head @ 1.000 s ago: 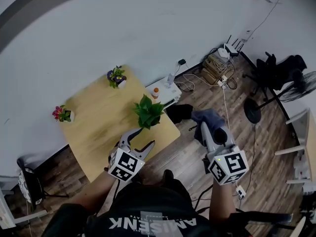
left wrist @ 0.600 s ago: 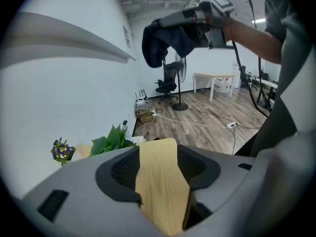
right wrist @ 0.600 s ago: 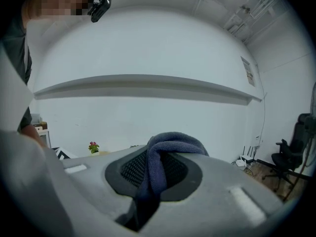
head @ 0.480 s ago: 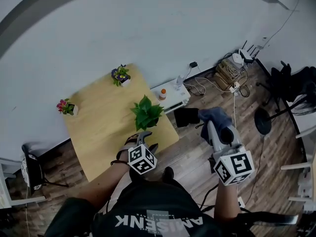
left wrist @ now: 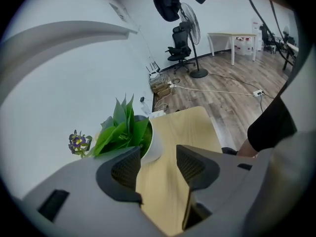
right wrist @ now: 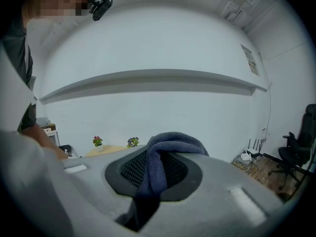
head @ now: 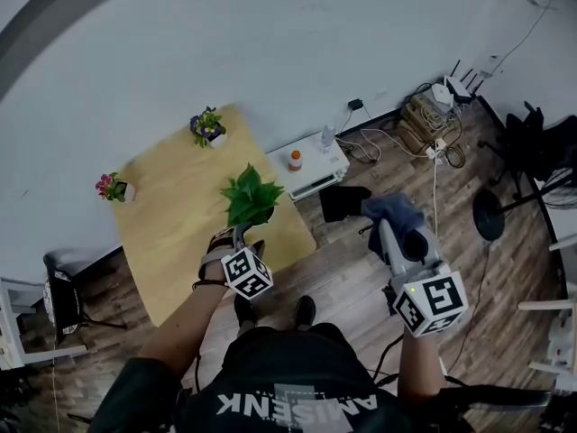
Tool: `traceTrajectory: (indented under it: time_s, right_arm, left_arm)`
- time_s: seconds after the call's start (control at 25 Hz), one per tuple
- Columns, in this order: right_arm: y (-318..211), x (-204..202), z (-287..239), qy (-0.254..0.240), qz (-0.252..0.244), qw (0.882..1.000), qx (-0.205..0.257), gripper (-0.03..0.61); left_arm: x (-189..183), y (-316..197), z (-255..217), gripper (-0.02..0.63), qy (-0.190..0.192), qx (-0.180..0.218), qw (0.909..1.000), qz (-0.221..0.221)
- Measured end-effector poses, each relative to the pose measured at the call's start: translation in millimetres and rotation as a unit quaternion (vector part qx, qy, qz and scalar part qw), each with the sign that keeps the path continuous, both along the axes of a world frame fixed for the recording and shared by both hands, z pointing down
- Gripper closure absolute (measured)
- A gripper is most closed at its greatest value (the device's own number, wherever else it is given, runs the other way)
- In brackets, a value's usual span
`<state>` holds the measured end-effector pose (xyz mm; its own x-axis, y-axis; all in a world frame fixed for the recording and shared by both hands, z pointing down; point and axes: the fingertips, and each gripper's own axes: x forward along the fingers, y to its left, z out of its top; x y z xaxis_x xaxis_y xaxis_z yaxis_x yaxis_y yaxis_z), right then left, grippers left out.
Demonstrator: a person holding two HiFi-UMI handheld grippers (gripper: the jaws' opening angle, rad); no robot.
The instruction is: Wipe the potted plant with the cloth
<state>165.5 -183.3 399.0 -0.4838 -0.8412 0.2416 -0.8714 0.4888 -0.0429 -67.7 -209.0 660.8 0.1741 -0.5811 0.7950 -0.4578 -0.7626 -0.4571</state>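
A leafy green potted plant point(head: 249, 198) in a white pot point(left wrist: 154, 143) stands near the wooden table's point(head: 167, 233) front right corner. My left gripper point(head: 245, 239) is open right at the pot's base; in the left gripper view point(left wrist: 158, 169) the pot stands just beyond the left jaw, not between the pads. My right gripper point(head: 397, 228) hangs over the floor to the right of the table, shut on a dark blue cloth point(head: 389, 211). That cloth point(right wrist: 160, 159) is pinched between the jaws and folds over their tips.
Two small flower pots stand on the table: pink flowers point(head: 112, 188) at the left edge and purple flowers point(head: 206, 126) at the back. A low white unit with an orange bottle point(head: 295, 160) stands beside the table. Cables and devices point(head: 433, 115) lie by the wall.
My left gripper has moved forward over the table's front edge up to the plant pot. My right gripper has kept the cloth and barely shifted.
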Motion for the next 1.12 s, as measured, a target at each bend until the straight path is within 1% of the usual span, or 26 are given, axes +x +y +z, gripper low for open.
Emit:
traceTrajectory:
  time_s: [0.12,0.2,0.32,0.44,0.52,0.6,0.8,0.84,0.88,1.0,1.12]
  right_arm:
    - [-0.9,2.9,6.7,0.001,-0.009,1.0,-0.004,0.528]
    - [-2.9,4.6,9.2,0.0,-0.012,1.0,-0.005,0.528]
    - [-4.6,6.9,10.9,-0.001,-0.015,1.0,-0.006,0.528]
    - [-6.7,9.5,13.0,-0.004,-0.013,1.0,-0.009,0.528]
    - [-8.2,10.4,15.5,-0.007,-0.013,1.0,-0.013,0.528]
    - [-7.9,10.7,18.2,-0.008,-0.012,1.0,-0.016,0.528]
    - [-9.5,10.6,22.3,-0.013,-0.009,1.0,-0.02,0.528]
    - [-9.6,10.7,22.8,-0.013,-0.009,1.0,-0.02,0.528]
    - [-9.5,10.7,23.4,-0.013,-0.008,1.0,-0.021,0.528]
    - [-9.9,11.1,25.9,-0.015,-0.006,1.0,-0.023,0.528]
    - [-11.7,12.4,29.4,-0.017,-0.001,0.999,-0.027,0.528]
  left_arm:
    - [-8.8,-4.3,8.1,0.388,-0.014,-0.002,0.9998,-0.013]
    - [-14.5,-7.7,12.7,0.388,-0.037,0.001,0.9993,-0.011]
    - [-18.2,-12.9,14.6,0.392,-0.074,0.011,0.9972,0.007]
    - [-17.2,-16.9,15.5,0.44,-0.101,0.015,0.9942,0.035]
    - [-16.7,-17.9,18.4,0.447,-0.112,0.008,0.9923,0.052]
    - [-16.2,-18.3,20.4,0.476,-0.117,0.002,0.9909,0.066]
    - [-14.6,-21.8,17.3,0.493,-0.104,-0.025,0.9904,0.088]
    - [-14.3,-22.9,16.8,0.526,-0.107,-0.026,0.9891,0.097]
    - [-13.7,-22.9,16.7,0.54,-0.111,-0.03,0.9877,0.107]
    - [-12.4,-20.5,17.6,0.548,-0.113,-0.046,0.984,0.13]
    - [-11.3,-19.8,19.0,0.554,-0.119,-0.051,0.9806,0.147]
